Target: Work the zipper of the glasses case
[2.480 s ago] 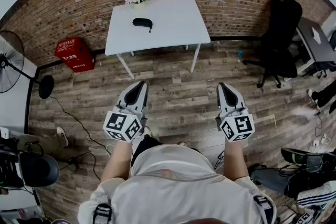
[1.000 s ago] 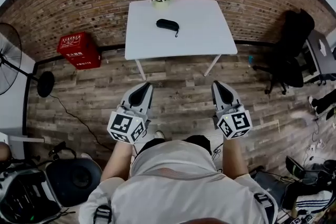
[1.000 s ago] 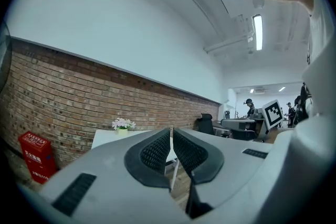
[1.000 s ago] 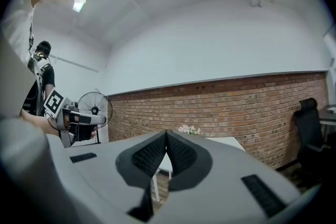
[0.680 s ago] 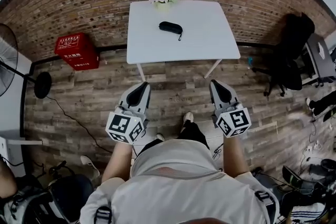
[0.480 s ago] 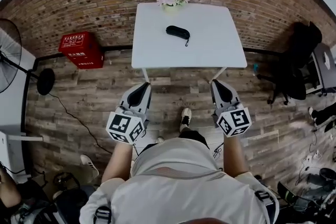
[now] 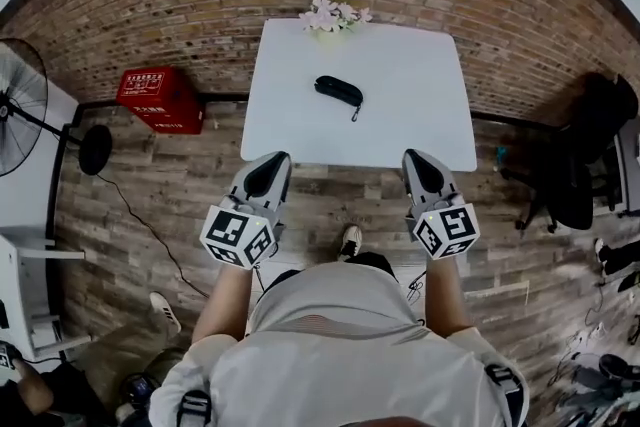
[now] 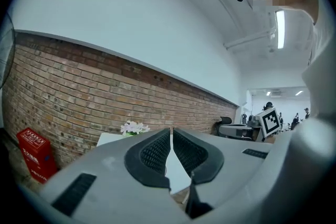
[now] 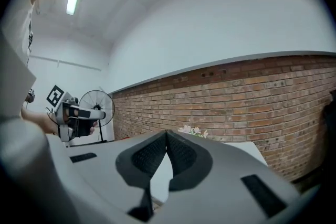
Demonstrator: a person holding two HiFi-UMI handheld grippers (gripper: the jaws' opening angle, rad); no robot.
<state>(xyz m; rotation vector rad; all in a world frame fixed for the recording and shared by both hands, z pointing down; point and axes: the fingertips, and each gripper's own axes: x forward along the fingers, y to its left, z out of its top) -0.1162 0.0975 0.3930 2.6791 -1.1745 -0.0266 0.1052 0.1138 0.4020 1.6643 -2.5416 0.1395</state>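
Room: brick wall (image 7: 150, 5) runs behind the desk (image 7: 400, 115). In both gripper views a plain white wall rises above the bricks.
Floor: wood-plank floor (image 7: 150, 205) lies under and around the desk, with a thin cable trailing across it to the desk's left.
Desk: white and rectangular on thin legs, with its far edge close to the brick wall. It carries two things.
Glasses case: the glasses case (image 7: 338, 89) is black and oblong. It lies flat on the desk, a little left of the desk's middle, and is set at a slant. A small pull tag (image 7: 354, 115) trails from the end nearer the desk's front edge. Whether the zipper is done up cannot be told at this size.
Flowers: pale pink flowers (image 7: 335, 14) stand at the middle of the desk's far edge, by the bricks.
Left of the desk: a red box (image 7: 160, 99) sits on the floor against the wall. Farther out stands a fan (image 7: 22, 105) on a round black base.
Right of the desk: a black office chair (image 7: 590, 155), well apart.
Left gripper: the left gripper (image 7: 272, 158) is held over the floor at the desk's front edge, toward its left corner, and points at the desk. Its jaws are pressed together with nothing between them.
Right gripper: the right gripper (image 7: 420, 158) is held level with the other, toward the desk's right corner. Its jaws are likewise together and empty — well apart from the case.
Person: stands before the desk's front edge, with one shoe (image 7: 349, 240) showing on the planks between the grippers.
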